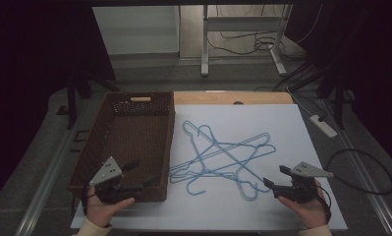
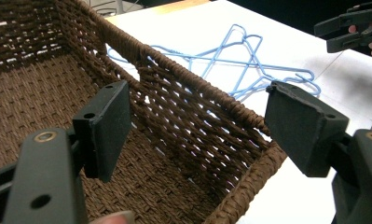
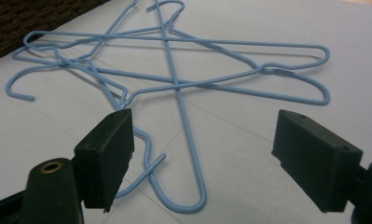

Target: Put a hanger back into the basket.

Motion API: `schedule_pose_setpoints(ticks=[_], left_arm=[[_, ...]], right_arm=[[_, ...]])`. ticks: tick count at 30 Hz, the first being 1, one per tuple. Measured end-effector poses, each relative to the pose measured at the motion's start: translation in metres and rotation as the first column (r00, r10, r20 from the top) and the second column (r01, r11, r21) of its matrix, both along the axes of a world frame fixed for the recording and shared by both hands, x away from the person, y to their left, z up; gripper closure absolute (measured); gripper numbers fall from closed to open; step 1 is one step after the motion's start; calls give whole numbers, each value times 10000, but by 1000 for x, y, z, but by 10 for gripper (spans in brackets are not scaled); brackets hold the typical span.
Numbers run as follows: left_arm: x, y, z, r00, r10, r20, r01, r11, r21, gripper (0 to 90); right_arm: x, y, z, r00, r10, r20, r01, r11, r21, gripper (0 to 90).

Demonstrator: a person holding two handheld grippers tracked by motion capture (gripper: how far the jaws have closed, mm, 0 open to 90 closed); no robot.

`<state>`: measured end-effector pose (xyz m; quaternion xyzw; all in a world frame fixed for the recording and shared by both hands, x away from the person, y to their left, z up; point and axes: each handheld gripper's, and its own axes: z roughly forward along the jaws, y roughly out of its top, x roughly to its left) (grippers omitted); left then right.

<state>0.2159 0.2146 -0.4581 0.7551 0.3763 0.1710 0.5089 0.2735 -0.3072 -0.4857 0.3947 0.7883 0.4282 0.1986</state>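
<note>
White sheeting on the table [image 1: 301,147] carries tangled blue hangers [image 1: 223,157] mid-table beside the basket [image 1: 134,142], just ahead of the nearer right gripper [image 1: 274,183]; both it and the left gripper [image 1: 139,173] gape empty.

We see the hangers [image 1: 223,157] as a loose pile of thin light-blue wire, lying flat and crossed over one another in a rough star on the white sheet. They lie just ahead of our right gripper [image 3: 197,158], whose jaws stand wide apart with nothing between them; the nearest hook [image 3: 151,172] curls close by one jaw. From our left gripper [image 2: 197,126], also wide open, the hangers [image 2: 239,60] lie farther off, beyond the basket [image 2: 207,98] wall. How many there are we cannot tell.
</note>
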Motion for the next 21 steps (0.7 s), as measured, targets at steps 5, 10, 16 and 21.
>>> schedule_pose_setpoints(ticks=[5,10,16,21], left_arm=[[-1,-1,2,9999,12,104,-12,10000,14,242],[0,-2,2,9999,-19,108,18,10000,54,241],[1,1,2,9999,21,106,-20,10000,-48,241],[0,2,1,10000,73,66,-73,10000,-34,242]], right_arm=[[-4,4,2,10000,-36,-59,34,9997,-255,227],[-9,11,8,9999,120,-51,-123,9985,-541,233],[-10,27,15,9996,48,-262,-76,9941,-1083,246],[-9,42,16,9957,-121,-914,-21,9881,-1537,303]])
